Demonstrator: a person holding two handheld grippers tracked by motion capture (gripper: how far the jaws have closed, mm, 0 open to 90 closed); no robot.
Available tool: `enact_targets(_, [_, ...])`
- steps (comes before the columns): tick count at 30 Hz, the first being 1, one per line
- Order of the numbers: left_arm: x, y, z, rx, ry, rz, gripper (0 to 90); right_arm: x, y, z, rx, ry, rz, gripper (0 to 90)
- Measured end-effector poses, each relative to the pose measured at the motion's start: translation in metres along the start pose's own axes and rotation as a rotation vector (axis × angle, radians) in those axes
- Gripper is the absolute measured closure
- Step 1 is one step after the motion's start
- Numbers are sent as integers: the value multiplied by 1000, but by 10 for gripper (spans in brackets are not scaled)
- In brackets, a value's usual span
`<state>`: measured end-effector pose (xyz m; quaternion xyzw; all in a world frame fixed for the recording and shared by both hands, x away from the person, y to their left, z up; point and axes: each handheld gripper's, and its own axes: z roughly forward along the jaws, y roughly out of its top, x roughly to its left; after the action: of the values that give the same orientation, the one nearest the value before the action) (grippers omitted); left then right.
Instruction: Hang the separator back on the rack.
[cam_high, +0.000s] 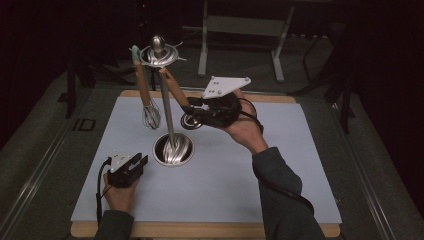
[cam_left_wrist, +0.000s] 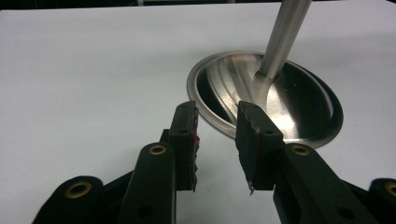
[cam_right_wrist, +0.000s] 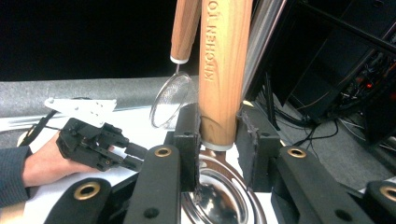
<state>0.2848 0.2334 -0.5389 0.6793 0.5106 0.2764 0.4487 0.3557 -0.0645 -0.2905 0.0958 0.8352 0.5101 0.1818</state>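
While the left tool (cam_high: 134, 164) rests on the tabletop (cam_high: 235, 175) with jaws narrowly apart and empty beside the stand's round base (cam_high: 173, 149), the right tool (cam_high: 196, 111) clamps a ladle's wooden handle (cam_right_wrist: 223, 70); a whisk (cam_high: 145, 90) hangs from the stand's top ring (cam_high: 159, 56).

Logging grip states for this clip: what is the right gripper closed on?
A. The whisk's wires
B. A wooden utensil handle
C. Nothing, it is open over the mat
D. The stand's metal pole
B: in the right gripper view the right gripper has its jaws on either side of a wooden handle that hangs from the stand, while the whisk hangs apart.
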Motion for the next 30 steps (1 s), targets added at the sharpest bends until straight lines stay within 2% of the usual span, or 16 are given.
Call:
enact_targets(9, [0, 0, 0, 0, 0, -1, 692, 0, 0, 3, 7, -3, 7, 692])
enact_targets(23, [0, 0, 0, -5, 2, -2, 691, -8, -10, -9, 5, -19, 28, 708])
enact_targets(30, [0, 0, 0, -4, 4, -2, 692, -14, -21, -15, 16, -30, 57, 704])
